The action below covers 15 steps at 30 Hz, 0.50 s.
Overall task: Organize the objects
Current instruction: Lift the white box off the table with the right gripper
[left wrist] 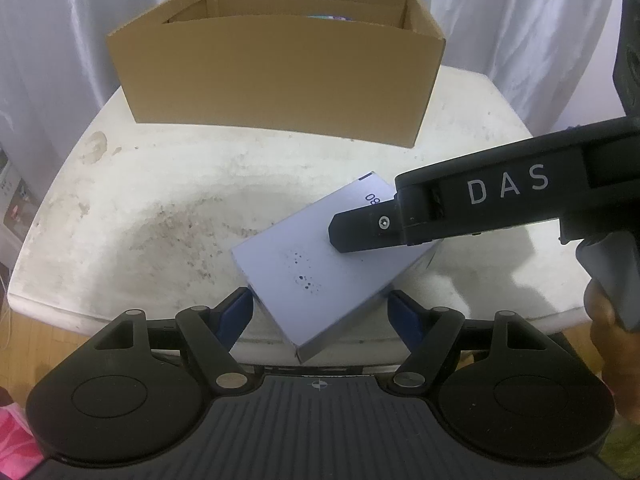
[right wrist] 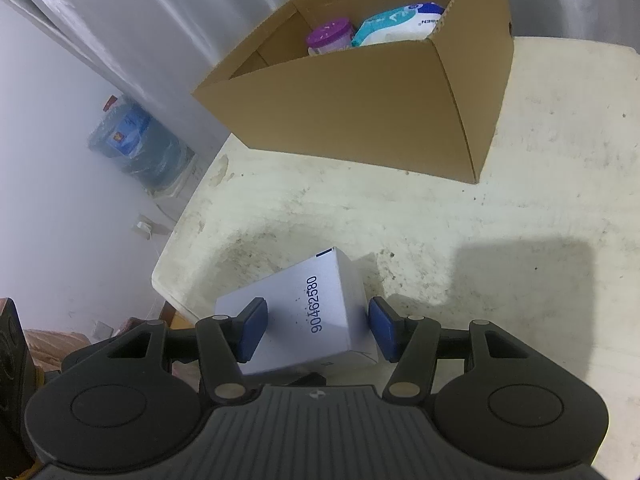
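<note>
A white box (left wrist: 320, 264) printed with a blue number lies skewed at the table's near edge, one corner over the edge. My left gripper (left wrist: 320, 294) has its blue pads pressed on the two sides of that corner. In the right wrist view the same white box (right wrist: 304, 300) sits under my right gripper (right wrist: 318, 304). There the left pad (right wrist: 252, 328) hovers over the top face and the right pad (right wrist: 380, 328) stands beside the box's side, so the jaws are not gripping. One black finger (left wrist: 360, 234) of the right gripper lies over the box top.
An open cardboard box (left wrist: 280, 80) stands at the back of the stained white table (left wrist: 160, 200). Inside the cardboard box (right wrist: 360, 112) are a purple-lidded jar (right wrist: 330, 36) and a wipes pack (right wrist: 400, 24). A water bottle (right wrist: 136, 144) stands on the floor beyond. A hand (left wrist: 608, 340) holds the right gripper's handle.
</note>
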Each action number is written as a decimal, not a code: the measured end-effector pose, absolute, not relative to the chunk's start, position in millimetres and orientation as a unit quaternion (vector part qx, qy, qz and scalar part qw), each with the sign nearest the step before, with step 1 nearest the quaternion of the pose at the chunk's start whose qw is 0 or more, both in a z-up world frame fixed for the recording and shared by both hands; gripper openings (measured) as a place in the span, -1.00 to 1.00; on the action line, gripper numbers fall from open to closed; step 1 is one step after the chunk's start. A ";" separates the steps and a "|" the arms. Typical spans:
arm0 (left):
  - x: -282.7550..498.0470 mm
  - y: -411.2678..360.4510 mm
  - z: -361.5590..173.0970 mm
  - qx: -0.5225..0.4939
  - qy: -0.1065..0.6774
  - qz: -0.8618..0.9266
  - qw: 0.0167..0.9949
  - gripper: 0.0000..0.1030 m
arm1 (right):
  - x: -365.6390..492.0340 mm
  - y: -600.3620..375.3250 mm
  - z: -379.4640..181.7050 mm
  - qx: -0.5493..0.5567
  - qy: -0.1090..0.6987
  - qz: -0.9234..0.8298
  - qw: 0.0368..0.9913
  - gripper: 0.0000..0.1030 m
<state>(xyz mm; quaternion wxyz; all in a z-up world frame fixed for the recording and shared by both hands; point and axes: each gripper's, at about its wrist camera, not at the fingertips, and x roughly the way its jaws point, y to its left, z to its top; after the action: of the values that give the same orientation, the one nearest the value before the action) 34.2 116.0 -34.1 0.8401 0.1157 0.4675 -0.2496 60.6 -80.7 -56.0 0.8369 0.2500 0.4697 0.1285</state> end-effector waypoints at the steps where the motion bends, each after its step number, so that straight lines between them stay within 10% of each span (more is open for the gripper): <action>1: 33.2 116.1 -33.3 0.116 0.467 -0.250 0.841 0.44 | 60.3 -80.9 -55.2 0.250 0.469 0.129 0.837 0.17; 15: 26.8 117.2 -26.5 0.113 0.459 -0.247 0.846 0.44 | 57.7 -79.9 -48.8 0.247 0.466 0.132 0.839 0.16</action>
<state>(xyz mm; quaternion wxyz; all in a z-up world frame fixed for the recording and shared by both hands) 26.8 117.2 -26.5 0.8455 0.1135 0.4594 -0.2473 57.7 -79.9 -48.8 0.8391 0.2471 0.4664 0.1316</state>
